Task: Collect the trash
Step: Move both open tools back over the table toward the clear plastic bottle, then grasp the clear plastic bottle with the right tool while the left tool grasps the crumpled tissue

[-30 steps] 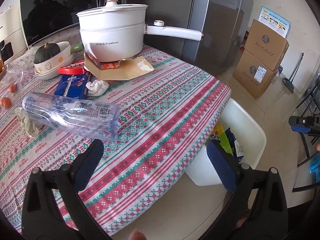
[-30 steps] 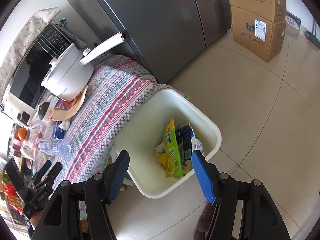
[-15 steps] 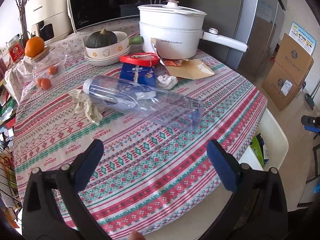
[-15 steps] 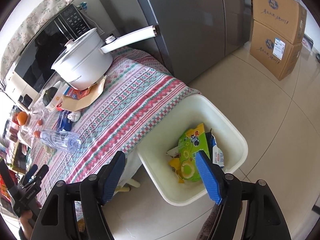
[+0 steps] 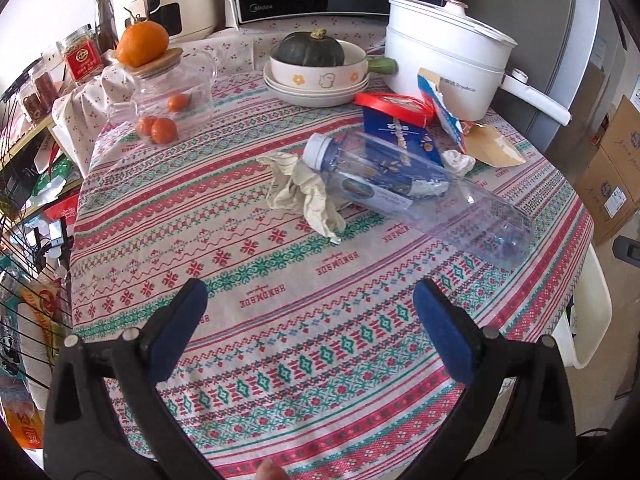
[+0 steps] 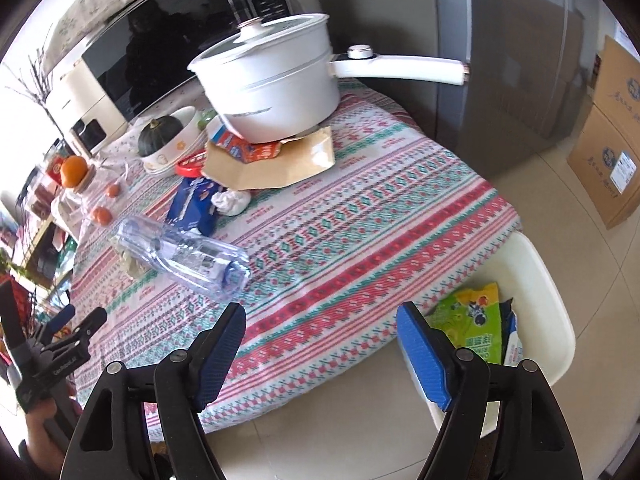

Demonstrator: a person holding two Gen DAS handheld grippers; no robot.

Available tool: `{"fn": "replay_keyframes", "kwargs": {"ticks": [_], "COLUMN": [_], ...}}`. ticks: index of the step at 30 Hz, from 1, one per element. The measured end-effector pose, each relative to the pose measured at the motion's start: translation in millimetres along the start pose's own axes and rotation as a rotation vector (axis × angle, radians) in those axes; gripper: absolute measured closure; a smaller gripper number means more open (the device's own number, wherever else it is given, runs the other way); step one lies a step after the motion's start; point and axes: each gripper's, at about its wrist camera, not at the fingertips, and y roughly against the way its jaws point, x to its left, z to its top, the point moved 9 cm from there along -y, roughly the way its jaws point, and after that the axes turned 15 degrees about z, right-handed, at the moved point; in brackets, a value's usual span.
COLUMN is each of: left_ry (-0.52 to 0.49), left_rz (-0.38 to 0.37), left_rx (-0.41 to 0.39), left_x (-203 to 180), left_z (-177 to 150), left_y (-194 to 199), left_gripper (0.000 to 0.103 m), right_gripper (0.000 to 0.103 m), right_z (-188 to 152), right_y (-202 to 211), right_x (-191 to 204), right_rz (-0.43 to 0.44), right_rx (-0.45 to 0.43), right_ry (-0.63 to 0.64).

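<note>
Standing on the floor just beside the table's right edge, a smooth white plastic bin point(image 6: 548, 280) holds a crinkly green snack bag point(image 6: 472, 326) and a dark blue wrapper with a white carton edge beside it. On the round table point(image 5: 280, 304), covered in a woven cloth of red, green and white bands, a clear plastic bottle point(image 5: 416, 196) with a white cap lies on its side near the middle, its cap end resting against a crumpled cream rag or paper point(image 5: 304, 192). Just beyond it sit a flat blue packet point(image 5: 400, 136), a small white paper wad point(image 5: 458, 160), a torn red and blue wrapper point(image 6: 248, 150) and a tan paper envelope point(image 6: 280, 164) tucked under a glossy white pot point(image 6: 272, 88) with a lid and a long straight handle. Farther left, a stack of cream bowls point(image 5: 316, 80) carries a dark green squash point(image 5: 310, 48), and a clear glass jar point(image 5: 176, 100) with a wooden lid holds small oranges, with a larger orange point(image 5: 142, 42) perched on top. The left gripper point(image 5: 306, 300) hangs over bare cloth at the near side, its blue-padded jaws spread wide with nothing between them. The right gripper point(image 6: 320, 328) is over the table's near right edge, its ribbed blue jaws opening and empty, the bottle lying just beyond its left finger.
</note>
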Motion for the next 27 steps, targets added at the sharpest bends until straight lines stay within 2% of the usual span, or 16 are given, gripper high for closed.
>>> {"fn": "replay_keyframes", "kwargs": {"ticks": [3, 9, 14, 19, 23, 27], "left_ry": [0.015, 0.013, 0.018, 0.048, 0.067, 0.089], "left_rz": [0.007, 0.031, 0.017, -0.029, -0.059, -0.086], "left_rx": [0.019, 0.037, 0.056, 0.037, 0.004, -0.017], "left_x": [13.9, 28.7, 34.5, 32.1, 22.3, 13.1], "left_z": [3.3, 6.5, 8.2, 14.7, 26.0, 33.7], "left_y": [-8.7, -25.8, -40.8, -54.9, -61.8, -64.8], "left_gripper": [0.001, 0.001, 0.001, 0.001, 0.001, 0.001], "right_gripper": [0.024, 0.023, 0.023, 0.022, 0.021, 0.032], "right_z": [3.4, 1.1, 8.7, 7.2, 9.0, 1.8], "right_y": [-25.7, -80.1, -116.5, -146.8, -152.8, -144.6], "right_x": [29.2, 79.9, 99.2, 92.7, 94.1, 96.4], "right_rz": [0.01, 0.007, -0.087, -0.13, -0.12, -0.086], "right_rx": [0.038, 0.15, 0.173, 0.213, 0.188, 0.204], "right_ry": [0.086, 0.34, 0.534, 0.602, 0.626, 0.624]}}
